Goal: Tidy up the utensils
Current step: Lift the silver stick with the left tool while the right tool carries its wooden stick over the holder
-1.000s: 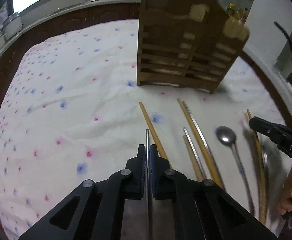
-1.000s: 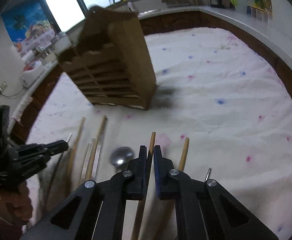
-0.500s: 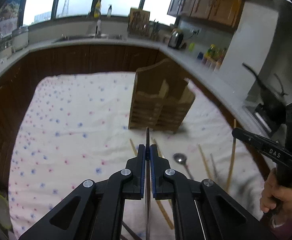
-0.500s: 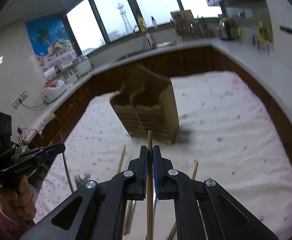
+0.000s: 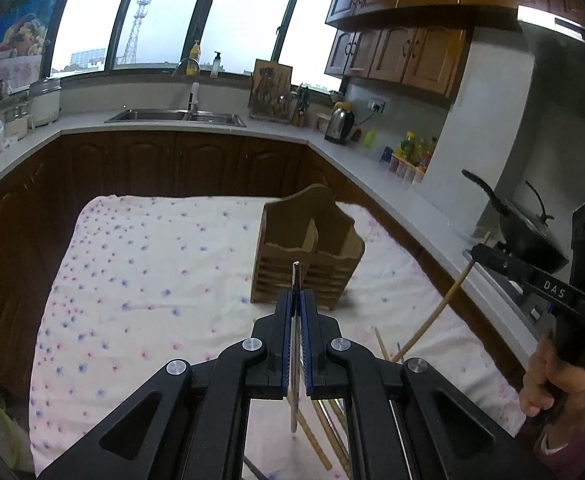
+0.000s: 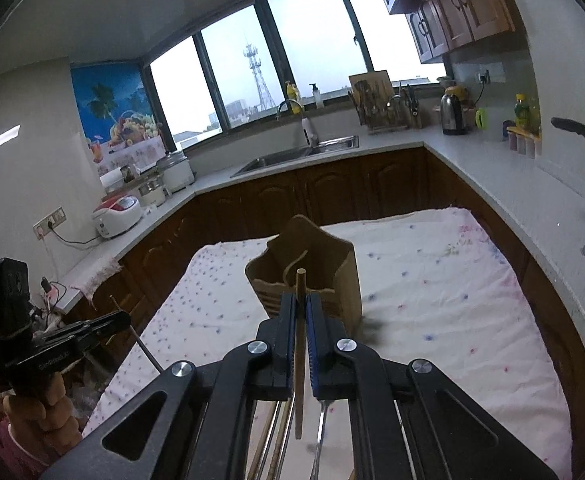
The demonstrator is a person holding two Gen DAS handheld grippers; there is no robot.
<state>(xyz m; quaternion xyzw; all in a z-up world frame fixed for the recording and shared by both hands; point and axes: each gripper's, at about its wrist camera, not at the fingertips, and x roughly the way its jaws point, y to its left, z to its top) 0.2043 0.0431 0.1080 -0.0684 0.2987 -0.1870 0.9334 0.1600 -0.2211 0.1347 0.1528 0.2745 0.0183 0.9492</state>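
Kitchen counters wrap round a table [image 5: 92, 280] under a white cloth dotted with blue and pink flowers, where a person sorts loose cutlery with a pair of hand-held tongs. Near the middle of the cloth stands a wooden holder [image 5: 308, 264], open-topped, with slatted front, scalloped rim and a partition that makes separate compartments; both compartments look empty from here.

The right gripper [image 6: 300, 300] is clamped tight on a wooden chopstick [image 6: 299, 356], pale, round-tipped and held roughly upright, its top just clear of the pads and lined up with the holder beyond. The left gripper [image 5: 297, 298] is likewise closed hard on a metal chopstick [image 5: 294, 344], thin, grey and square-ended, also held near vertical and aimed at the holder. Both sticks hang above the cloth, apparently so that each can be dropped end-first into a slot.

Below the tongs, more chopsticks [image 5: 316, 440] and a metal handle lie side by side on the near edge of the cloth, not yet sorted.
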